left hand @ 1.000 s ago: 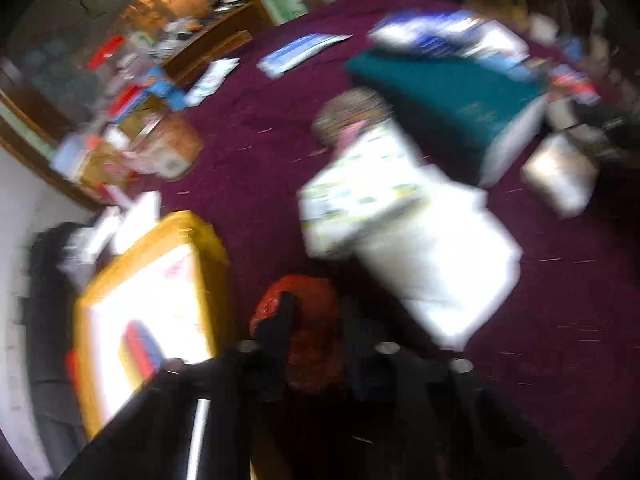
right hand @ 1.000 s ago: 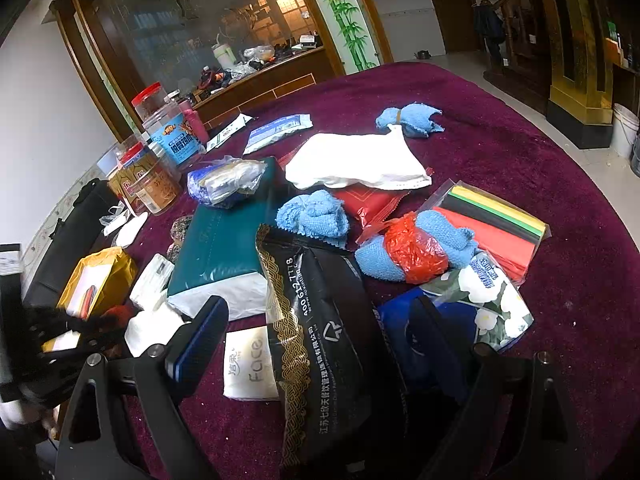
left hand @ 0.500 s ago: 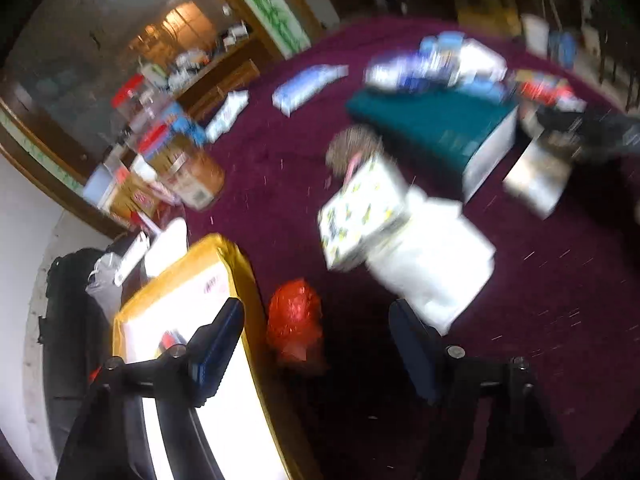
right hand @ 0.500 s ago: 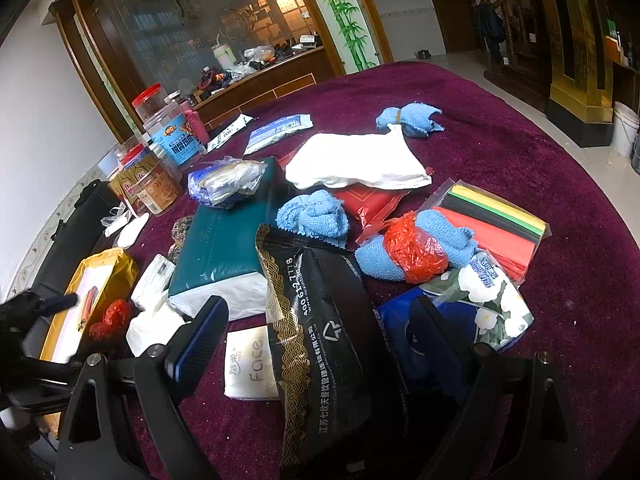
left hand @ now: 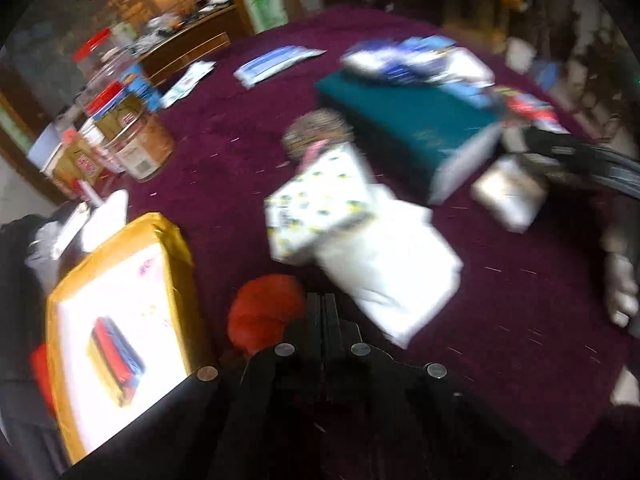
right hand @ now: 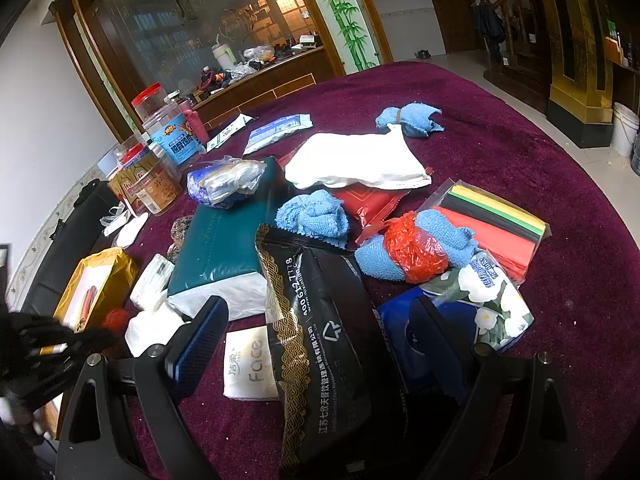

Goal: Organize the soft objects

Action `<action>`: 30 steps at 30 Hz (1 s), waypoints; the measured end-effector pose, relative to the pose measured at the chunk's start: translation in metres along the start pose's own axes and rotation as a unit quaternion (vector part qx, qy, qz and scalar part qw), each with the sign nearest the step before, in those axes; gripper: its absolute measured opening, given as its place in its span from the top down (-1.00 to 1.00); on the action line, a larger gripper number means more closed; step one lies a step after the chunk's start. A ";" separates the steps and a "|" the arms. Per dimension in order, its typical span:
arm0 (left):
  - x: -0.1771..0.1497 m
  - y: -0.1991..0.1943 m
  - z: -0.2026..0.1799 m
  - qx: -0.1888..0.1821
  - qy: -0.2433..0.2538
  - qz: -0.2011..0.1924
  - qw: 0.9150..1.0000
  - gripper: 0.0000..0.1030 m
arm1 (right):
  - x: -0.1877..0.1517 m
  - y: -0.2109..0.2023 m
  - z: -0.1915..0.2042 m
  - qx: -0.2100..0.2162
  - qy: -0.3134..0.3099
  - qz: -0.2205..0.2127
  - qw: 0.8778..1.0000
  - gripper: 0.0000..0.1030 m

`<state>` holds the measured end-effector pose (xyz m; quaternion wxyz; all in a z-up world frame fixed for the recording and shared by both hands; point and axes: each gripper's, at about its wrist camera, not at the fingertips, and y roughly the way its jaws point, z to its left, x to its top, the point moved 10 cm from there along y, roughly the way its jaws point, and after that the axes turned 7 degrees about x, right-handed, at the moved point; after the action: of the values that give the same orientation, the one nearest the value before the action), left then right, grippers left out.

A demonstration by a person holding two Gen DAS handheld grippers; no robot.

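My left gripper (left hand: 324,312) is shut and empty; its closed fingers sit just right of a crumpled red bag (left hand: 266,312) lying on the purple cloth beside a yellow package (left hand: 116,312). White tissue packs (left hand: 384,276) lie just ahead. The left gripper shows blurred at the left edge of the right wrist view (right hand: 52,344). My right gripper (right hand: 316,328) is open above a black pack (right hand: 320,320). Blue towels (right hand: 312,216), one wrapped in red plastic (right hand: 412,250), and a white cloth (right hand: 356,160) lie beyond.
A teal tissue box (right hand: 224,248) sits mid-table. Plastic jars (right hand: 160,168) stand at the far left. A coloured-sheet pack (right hand: 496,216), a floral pack (right hand: 492,292) and a small "Face" tissue pack (right hand: 248,364) lie around. A black bag (right hand: 68,232) lies off the table's left edge.
My left gripper let go of the red bag beside the yellow package, opened, then shut empty while drifting right. My right gripper has not moved.
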<state>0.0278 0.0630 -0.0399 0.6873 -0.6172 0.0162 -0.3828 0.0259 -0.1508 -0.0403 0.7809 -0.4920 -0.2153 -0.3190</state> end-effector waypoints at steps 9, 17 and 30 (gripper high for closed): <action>-0.005 -0.043 -0.008 -0.011 -0.033 -0.049 0.998 0.03 | 0.000 -0.001 0.001 0.002 0.001 -0.001 1.000 -0.78; 0.019 0.013 -0.029 0.001 -0.090 -0.042 0.995 -0.48 | 0.001 -0.001 0.001 0.003 0.003 -0.002 1.000 -0.78; 0.018 -0.021 -0.022 -0.094 -0.177 -0.082 0.976 0.79 | -0.037 -0.035 0.078 0.106 -0.063 0.055 0.991 -0.78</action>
<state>0.0193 0.0360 -0.0185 0.5846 -0.7360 -0.1205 -0.3194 -0.0267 -0.0803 -0.0085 0.8300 -0.4365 -0.2692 -0.2194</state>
